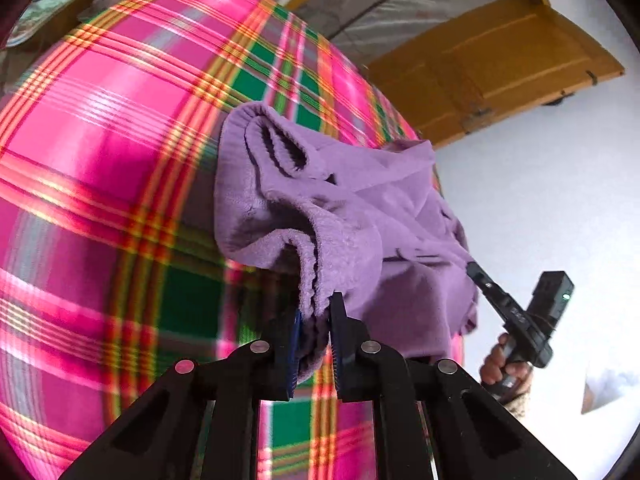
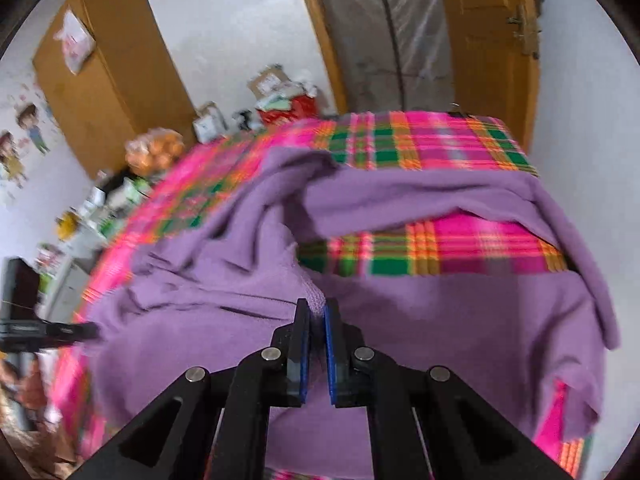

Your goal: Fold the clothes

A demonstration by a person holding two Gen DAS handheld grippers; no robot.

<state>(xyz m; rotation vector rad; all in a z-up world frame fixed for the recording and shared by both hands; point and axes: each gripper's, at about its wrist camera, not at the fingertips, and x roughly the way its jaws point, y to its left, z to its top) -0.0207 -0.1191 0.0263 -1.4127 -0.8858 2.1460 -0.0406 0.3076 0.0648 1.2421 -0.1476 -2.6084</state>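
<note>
A purple fleece garment point(image 1: 352, 216) lies bunched on a pink, green and orange plaid cloth point(image 1: 120, 140) over a table. My left gripper point(image 1: 316, 320) is shut on a rolled hem of the garment, which hangs lifted from the pads. In the left wrist view my right gripper point(image 1: 474, 270) pinches the garment's far right edge, held by a person's hand point(image 1: 504, 364). In the right wrist view the purple garment point(image 2: 420, 308) spreads wide, and my right gripper point(image 2: 318, 312) is shut on a ribbed edge of it. My left gripper point(image 2: 86, 330) grips the garment's left edge there.
A wooden door point(image 1: 500, 64) and plastic-covered doorway point(image 2: 384, 32) stand behind the table. A wooden cabinet point(image 2: 108, 68), boxes and clutter point(image 2: 280, 100) line the wall at the table's far left. The plaid cloth point(image 2: 432, 144) shows beyond the garment.
</note>
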